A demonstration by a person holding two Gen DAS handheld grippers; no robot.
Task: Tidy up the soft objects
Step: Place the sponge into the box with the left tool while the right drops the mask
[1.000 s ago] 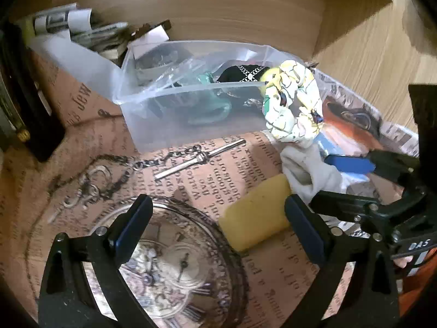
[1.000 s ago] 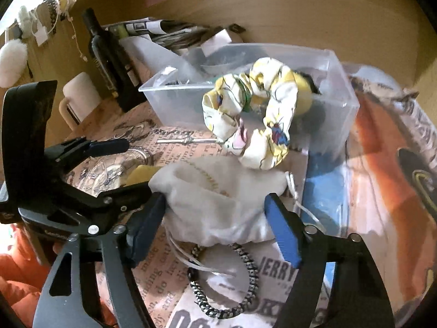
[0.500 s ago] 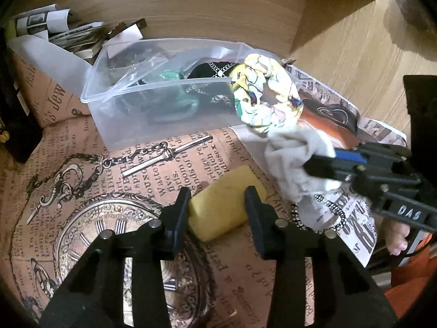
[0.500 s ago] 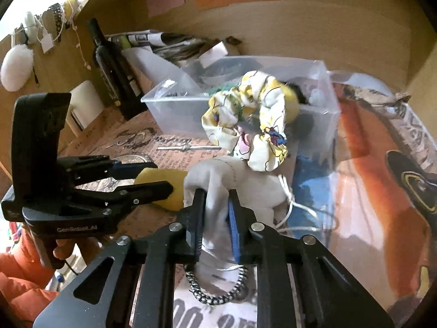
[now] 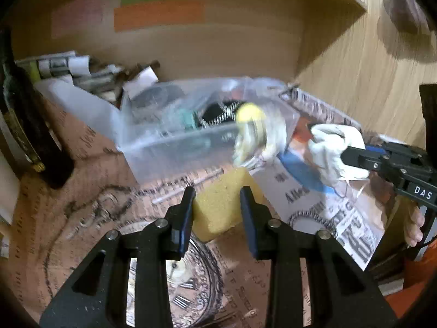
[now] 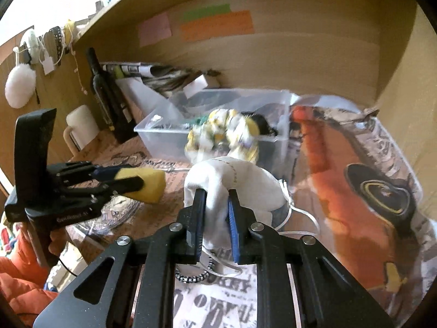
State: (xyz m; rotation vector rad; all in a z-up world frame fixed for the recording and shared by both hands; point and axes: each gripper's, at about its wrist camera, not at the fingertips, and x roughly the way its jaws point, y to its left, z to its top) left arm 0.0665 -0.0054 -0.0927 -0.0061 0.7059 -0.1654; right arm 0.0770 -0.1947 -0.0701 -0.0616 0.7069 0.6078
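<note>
Fingers of the left gripper pinch the yellow sponge across its width, the block jutting forward toward the clear bin. From the right wrist view the sponge looks clear of the printed paper, though I cannot be sure. Right gripper is clamped on a bunched fold of the white pouch, whose drawstring trails loose over the paper beside a beaded band.

Both are probably very light and will give under the pads. The sponge compresses and grips well, so a hold at mid-body suits it; squeezing harder only deforms it. The pouch is limp cloth: it sags and swings, and a thin fold could slide out, so a thick gather near the neck seems safer. A patterned scrunchie lies blurred against the bin's front wall, partly over the rim. Its loose ruffle should be easy to pinch anywhere.
</note>
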